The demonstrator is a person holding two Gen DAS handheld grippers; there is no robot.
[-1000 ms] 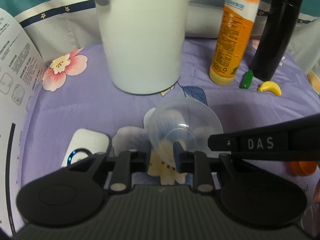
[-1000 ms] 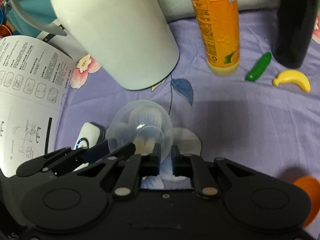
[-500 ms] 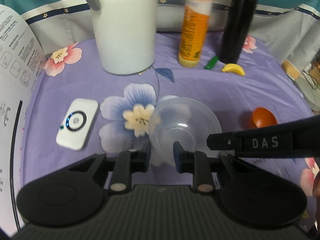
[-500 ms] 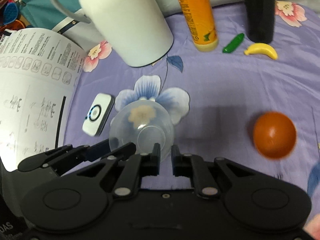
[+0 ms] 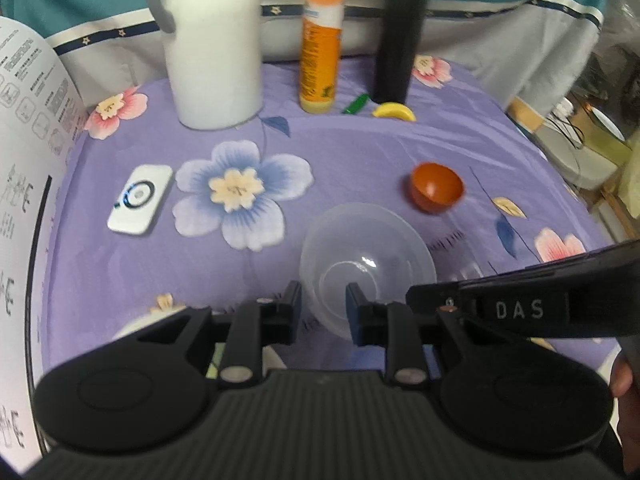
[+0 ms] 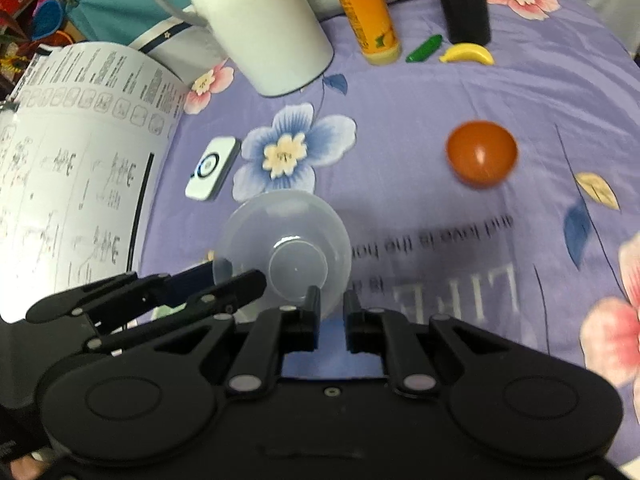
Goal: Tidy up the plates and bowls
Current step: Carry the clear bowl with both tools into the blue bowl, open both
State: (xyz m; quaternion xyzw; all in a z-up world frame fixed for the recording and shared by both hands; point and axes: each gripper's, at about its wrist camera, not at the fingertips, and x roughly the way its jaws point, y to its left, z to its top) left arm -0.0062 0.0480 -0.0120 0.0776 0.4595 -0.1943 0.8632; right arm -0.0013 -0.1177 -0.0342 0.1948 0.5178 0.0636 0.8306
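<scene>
A clear plastic bowl [image 5: 366, 260] is held tilted above the purple flowered cloth. My left gripper [image 5: 323, 305] is shut on its near rim. In the right wrist view the same bowl [image 6: 284, 248] sits just left of my right gripper [image 6: 331, 312], whose fingers stand narrowly apart with nothing between them. An orange bowl [image 5: 436, 187] sits upright on the cloth to the right of the clear bowl; it also shows in the right wrist view [image 6: 481, 153].
A white jug [image 5: 214, 44], an orange bottle [image 5: 322, 40] and a black flask [image 5: 398, 44] stand at the back. A toy banana [image 5: 394, 111] and a green toy [image 5: 355, 103] lie near them. A white device [image 5: 140, 199] and a paper manual [image 5: 24, 184] lie left.
Both grippers have pulled back and up from the jug, carrying the clear bowl toward the right. The orange bowl has come fully into view.
</scene>
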